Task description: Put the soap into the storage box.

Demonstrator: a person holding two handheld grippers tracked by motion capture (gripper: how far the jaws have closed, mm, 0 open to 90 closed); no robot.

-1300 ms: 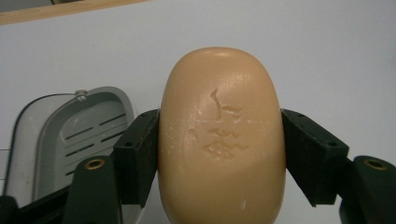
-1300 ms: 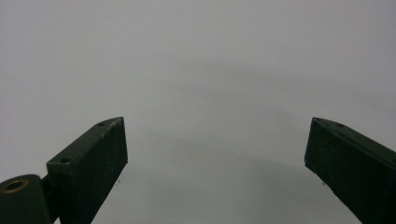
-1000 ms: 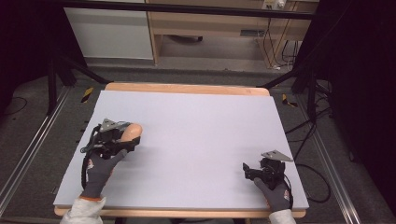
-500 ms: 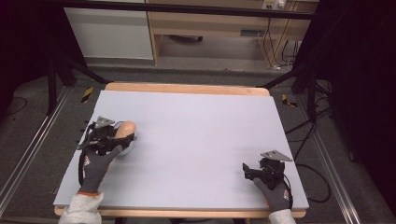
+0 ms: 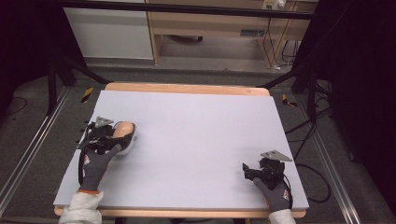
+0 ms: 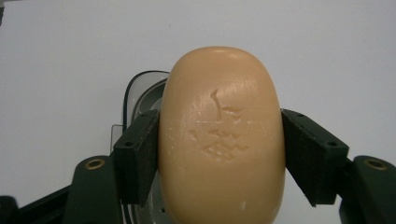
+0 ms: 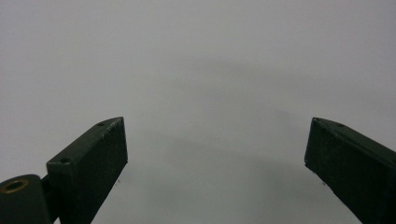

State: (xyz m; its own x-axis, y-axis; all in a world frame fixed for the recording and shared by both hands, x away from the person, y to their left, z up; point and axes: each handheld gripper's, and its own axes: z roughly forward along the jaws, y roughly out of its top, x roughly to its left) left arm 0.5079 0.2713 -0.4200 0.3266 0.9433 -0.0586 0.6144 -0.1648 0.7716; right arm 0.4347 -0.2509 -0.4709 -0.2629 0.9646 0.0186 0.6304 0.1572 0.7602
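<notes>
Gripping a tan oval bar of soap [image 6: 222,140], the left gripper [image 6: 222,158] has its two black jaws pressed flat against the bar's two long sides, so the bar sits clamped between them. An embossed mark shows on the upper face of the soap. Under and behind the bar, a clear soap dish [image 6: 140,93] with a dark rim shows at the left of the soap in the left gripper view; whether the bar touches the dish cannot be told from there. From the high view, the soap [image 5: 122,129] and dish [image 5: 128,144] lie near the left edge of the pale lavender table top [image 5: 196,135], with the left gripper [image 5: 105,137] and its gloved hand [image 5: 95,163] reaching in from the bottom left. The right gripper [image 5: 247,171] rests low at the right front of the table, well apart from the soap, held by the other gloved hand [image 5: 275,191], a grey three-cornered plate [image 5: 276,155] on top. In the right gripper view the jaws stand wide apart with nothing between them, bare table surface [image 7: 210,70] ahead of the right gripper [image 7: 217,154]. A wooden border [image 5: 187,87] edges the far side of the table. Dark floor and a black frame surround it.
</notes>
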